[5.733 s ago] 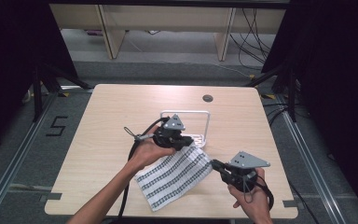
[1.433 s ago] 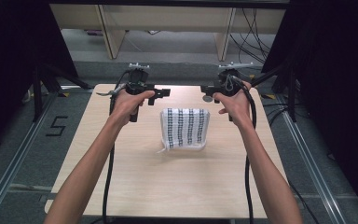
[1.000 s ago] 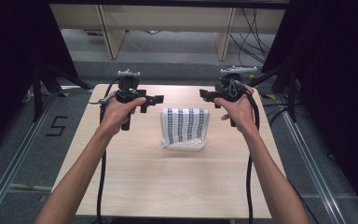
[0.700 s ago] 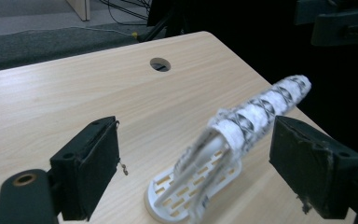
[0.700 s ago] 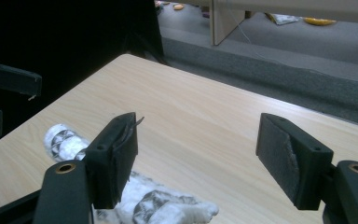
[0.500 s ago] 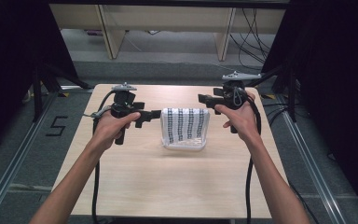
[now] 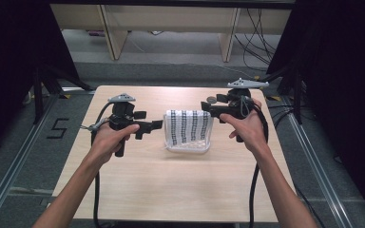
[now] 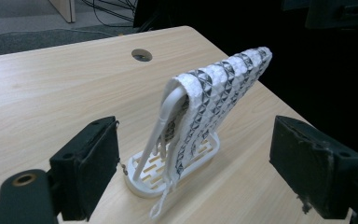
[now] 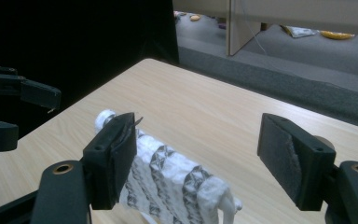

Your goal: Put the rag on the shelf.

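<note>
Both grippers have drawn nearer the draped towel (image 7: 188, 124); left gripper (image 7: 158, 124) and right gripper (image 7: 204, 104) gape wide, empty.

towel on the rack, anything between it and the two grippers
Nothing visible. The towel hangs over the white rack, with the left gripper open beside one end and the right gripper open at the other. Only bare table lies around them.

A white cloth (image 7: 188, 124) with rows of black triangle pattern hangs folded over the upright white rack (image 8: 168, 158). The rack stands on the middle of the desk (image 7: 180, 185), its slotted base flat on the wood.
</note>
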A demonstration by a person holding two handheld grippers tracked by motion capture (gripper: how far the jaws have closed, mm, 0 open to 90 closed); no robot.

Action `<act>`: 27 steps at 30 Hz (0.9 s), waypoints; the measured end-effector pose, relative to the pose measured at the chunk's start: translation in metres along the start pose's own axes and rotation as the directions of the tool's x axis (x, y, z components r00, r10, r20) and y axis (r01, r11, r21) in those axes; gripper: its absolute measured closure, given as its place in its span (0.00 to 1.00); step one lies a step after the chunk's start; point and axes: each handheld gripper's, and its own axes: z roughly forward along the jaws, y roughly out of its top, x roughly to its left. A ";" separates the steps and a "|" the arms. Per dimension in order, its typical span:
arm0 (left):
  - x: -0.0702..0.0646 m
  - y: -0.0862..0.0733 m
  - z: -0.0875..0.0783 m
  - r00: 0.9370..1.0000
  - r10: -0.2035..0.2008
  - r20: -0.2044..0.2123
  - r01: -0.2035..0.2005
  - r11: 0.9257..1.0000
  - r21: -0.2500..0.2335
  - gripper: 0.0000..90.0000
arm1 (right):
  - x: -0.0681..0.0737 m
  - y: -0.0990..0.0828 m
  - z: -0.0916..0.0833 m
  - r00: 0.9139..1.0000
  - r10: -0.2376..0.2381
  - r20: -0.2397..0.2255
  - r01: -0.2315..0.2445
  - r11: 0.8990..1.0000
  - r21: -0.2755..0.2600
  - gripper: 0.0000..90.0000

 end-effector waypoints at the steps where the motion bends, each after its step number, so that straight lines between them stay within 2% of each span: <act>1: -0.003 -0.003 -0.002 1.000 0.005 0.005 -0.005 1.000 -0.003 0.17 | 0.001 -0.003 -0.002 1.000 0.005 -0.012 -0.005 1.000 -0.004 0.33; 5: -0.007 -0.008 -0.005 1.000 0.004 0.012 -0.004 1.000 -0.008 0.17 | 0.003 -0.007 -0.005 1.000 -0.006 -0.018 0.006 1.000 -0.004 0.33; 8: -0.012 -0.014 -0.010 1.000 0.018 0.014 -0.018 1.000 -0.007 0.17 | 0.006 -0.013 -0.009 1.000 0.009 -0.023 -0.009 1.000 0.003 0.32; 10: -0.016 -0.018 -0.013 1.000 0.021 0.019 -0.021 1.000 -0.011 0.17 | 0.005 -0.016 -0.010 1.000 -0.020 -0.013 0.020 1.000 0.000 0.32; 12: -0.018 -0.021 -0.017 1.000 0.025 0.018 -0.025 1.000 -0.019 0.17 | 0.008 -0.022 -0.009 1.000 0.006 -0.023 -0.006 1.000 0.005 0.29; 16: -0.020 -0.029 -0.021 0.999 0.038 0.013 -0.037 0.999 -0.023 0.17 | 0.012 -0.027 -0.010 1.000 0.009 -0.028 -0.009 1.000 0.011 0.26; 18: -0.021 -0.032 -0.023 0.999 0.039 -0.003 -0.039 0.999 -0.019 0.17 | 0.013 -0.029 -0.010 0.999 -0.009 -0.035 0.009 1.000 0.001 0.25; 23: -0.022 -0.041 -0.026 0.999 0.053 -0.012 -0.053 0.998 -0.022 0.17 | 0.018 -0.032 -0.012 0.999 -0.024 -0.027 0.024 1.000 0.003 0.24; 24: -0.023 -0.043 -0.026 0.998 0.054 -0.014 -0.054 0.998 -0.024 0.17 | 0.019 -0.033 -0.013 0.999 -0.011 -0.034 0.011 1.000 0.003 0.24; 27: -0.024 -0.048 -0.028 0.998 0.057 -0.018 -0.057 0.998 -0.018 0.17 | 0.020 -0.035 -0.015 0.999 -0.039 -0.035 0.039 0.999 0.000 0.23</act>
